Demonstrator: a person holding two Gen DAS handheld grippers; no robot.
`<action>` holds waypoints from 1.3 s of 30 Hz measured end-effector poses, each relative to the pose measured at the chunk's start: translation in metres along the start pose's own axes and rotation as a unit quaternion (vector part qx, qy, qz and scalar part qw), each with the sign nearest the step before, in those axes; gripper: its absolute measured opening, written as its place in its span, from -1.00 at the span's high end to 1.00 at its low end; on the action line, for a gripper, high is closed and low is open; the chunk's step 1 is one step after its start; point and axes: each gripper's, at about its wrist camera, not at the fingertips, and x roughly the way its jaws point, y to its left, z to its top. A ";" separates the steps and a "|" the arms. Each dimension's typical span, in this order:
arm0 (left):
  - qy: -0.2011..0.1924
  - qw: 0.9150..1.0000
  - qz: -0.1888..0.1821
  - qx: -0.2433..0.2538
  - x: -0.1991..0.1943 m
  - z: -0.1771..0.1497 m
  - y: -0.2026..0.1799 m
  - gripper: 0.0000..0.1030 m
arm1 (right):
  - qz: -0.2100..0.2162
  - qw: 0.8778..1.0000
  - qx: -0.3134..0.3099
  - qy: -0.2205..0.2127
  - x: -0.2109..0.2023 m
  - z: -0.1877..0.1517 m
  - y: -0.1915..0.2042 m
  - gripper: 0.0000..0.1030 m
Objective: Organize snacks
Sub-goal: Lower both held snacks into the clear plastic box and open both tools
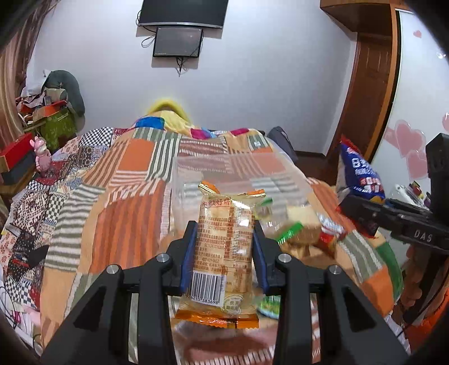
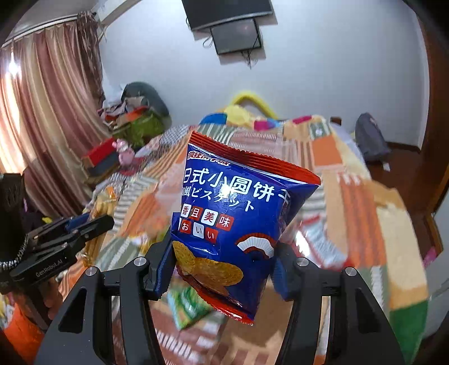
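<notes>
Only my left view shows the clear box [image 1: 238, 179] at twelve o'clock on the bed [image 1: 118, 196]. Left tongs [image 1: 224, 247] clamp narrowly on the cracker pack [image 1: 221, 247]; right tongs [image 2: 221, 264] grip the blue biscuit bag [image 2: 233, 213], both raised above the bed.

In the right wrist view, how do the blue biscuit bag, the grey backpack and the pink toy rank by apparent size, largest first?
1. Blue biscuit bag, though nearness to the camera enlarges it.
2. Grey backpack.
3. Pink toy.

Loose snacks [image 1: 303, 233] beyond my clear box [image 1: 238, 174] motion-blurred, green packet [image 2: 188, 306] under my right gripper [image 2: 221, 269] smeared, unreadable, upper television [image 1: 182, 12] cut off by frame edge
</notes>
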 end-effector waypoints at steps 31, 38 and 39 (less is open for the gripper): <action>0.089 0.995 0.034 -0.014 0.184 0.064 0.023 0.29 | -0.049 0.992 -0.044 0.104 0.131 0.046 -0.025 -0.06; 0.099 0.994 0.044 0.008 0.193 0.059 0.013 0.15 | -0.055 0.991 -0.043 0.118 0.135 0.046 -0.026 -0.19; 0.098 0.994 0.043 0.007 0.192 0.059 0.013 0.07 | -0.056 0.991 -0.043 0.116 0.134 0.047 -0.025 -0.20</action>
